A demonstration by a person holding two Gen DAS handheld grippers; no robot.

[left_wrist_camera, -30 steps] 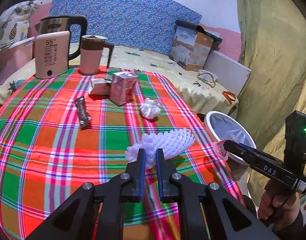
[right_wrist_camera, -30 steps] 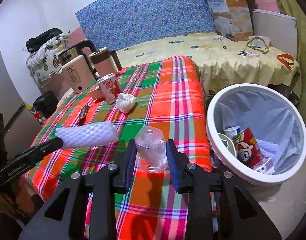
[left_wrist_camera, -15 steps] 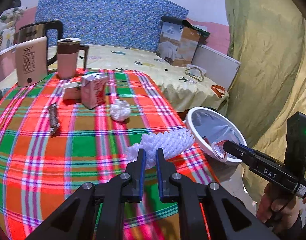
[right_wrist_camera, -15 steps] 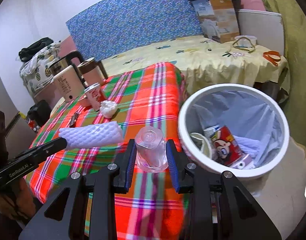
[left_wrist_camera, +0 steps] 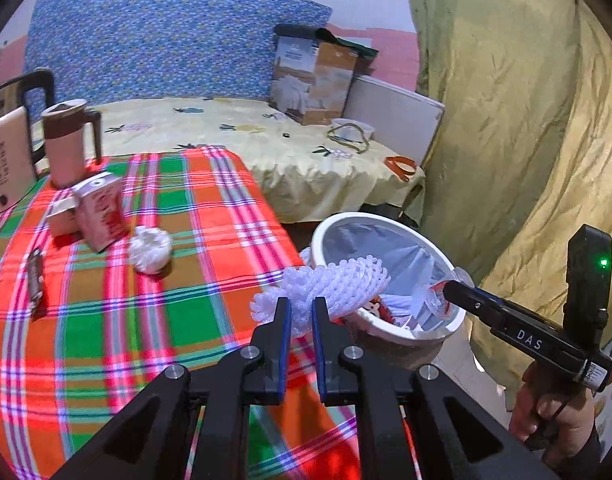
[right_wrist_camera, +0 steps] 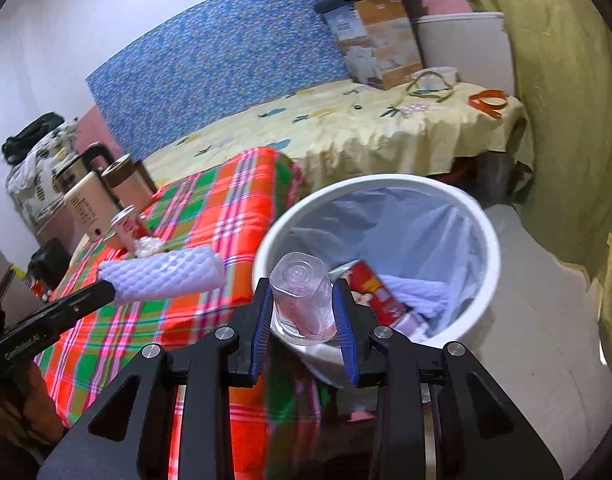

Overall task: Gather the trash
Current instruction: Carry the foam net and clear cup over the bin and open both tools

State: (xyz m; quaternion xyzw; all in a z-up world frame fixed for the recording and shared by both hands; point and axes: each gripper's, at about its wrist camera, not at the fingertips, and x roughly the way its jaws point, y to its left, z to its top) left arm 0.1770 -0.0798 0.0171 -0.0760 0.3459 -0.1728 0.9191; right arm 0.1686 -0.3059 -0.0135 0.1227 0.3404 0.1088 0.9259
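Note:
My left gripper (left_wrist_camera: pixel 301 312) is shut on a white foam fruit net (left_wrist_camera: pixel 338 284), held above the table edge with its tip over the rim of the white trash bin (left_wrist_camera: pixel 446 330). My right gripper (right_wrist_camera: pixel 303 312) is shut on a clear plastic cup (right_wrist_camera: pixel 301 300), held over the near rim of the bin (right_wrist_camera: pixel 486 240). The bin has a blue liner and holds a red can and wrappers. On the plaid table (left_wrist_camera: pixel 85 320) lie a red-and-white carton (left_wrist_camera: pixel 101 210), a crumpled white paper ball (left_wrist_camera: pixel 150 243) and a dark wrapper (left_wrist_camera: pixel 34 280).
A beige kettle (left_wrist_camera: pixel 5 160) and a brown mug (left_wrist_camera: pixel 67 142) stand at the table's far left. A bed with a yellow sheet (left_wrist_camera: pixel 265 140) lies behind, carrying a cardboard box (left_wrist_camera: pixel 314 76). A yellow-green curtain (left_wrist_camera: pixel 526 120) hangs right of the bin.
Both grippers have moved right toward the bin with their loads. The foam net now reaches over the bin's rim and the cup hangs over its near edge.

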